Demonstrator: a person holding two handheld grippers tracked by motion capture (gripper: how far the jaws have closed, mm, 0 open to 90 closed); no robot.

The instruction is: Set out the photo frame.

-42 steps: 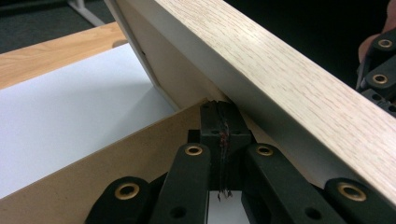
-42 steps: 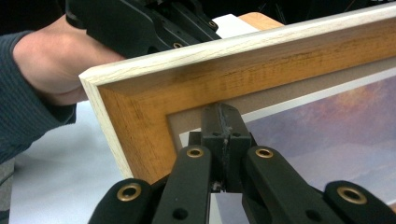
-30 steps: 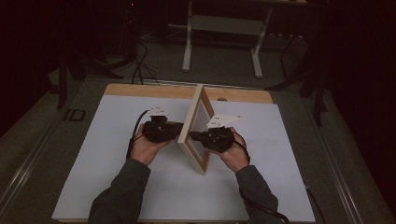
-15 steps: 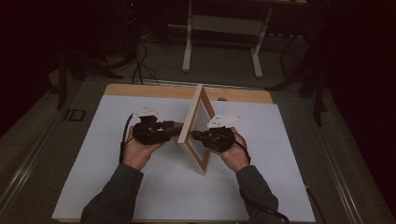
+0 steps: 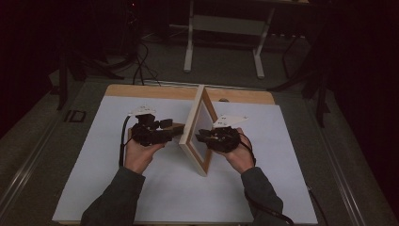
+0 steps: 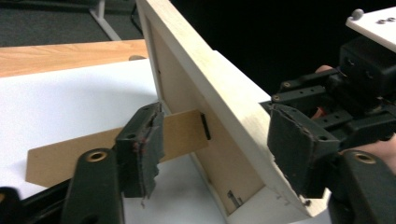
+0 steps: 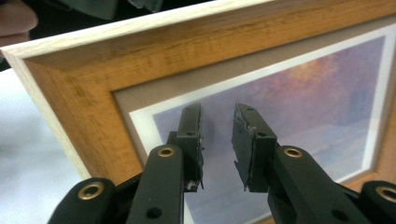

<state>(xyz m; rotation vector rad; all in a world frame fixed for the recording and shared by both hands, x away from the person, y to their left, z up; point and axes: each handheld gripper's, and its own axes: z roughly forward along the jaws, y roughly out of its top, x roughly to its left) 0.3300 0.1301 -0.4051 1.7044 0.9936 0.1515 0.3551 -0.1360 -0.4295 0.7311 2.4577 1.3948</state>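
Your frame (image 5: 197, 129) stands upright on edge near the middle of the white mat (image 5: 94, 188), between your two grippers. Your left gripper (image 5: 162, 133) is at its back: in the left gripper view the jaws have just been opening and now stand wide apart, one pad (image 6: 142, 147) just in front of the brown stand flap (image 6: 107, 149) that juts from the backing, the other near the frame's edge, neither pressing. Your right gripper (image 7: 217, 140) faces the pictured front; its jaws have just been opening too, with a narrow gap between them and nothing in it, the tips close to the glass.
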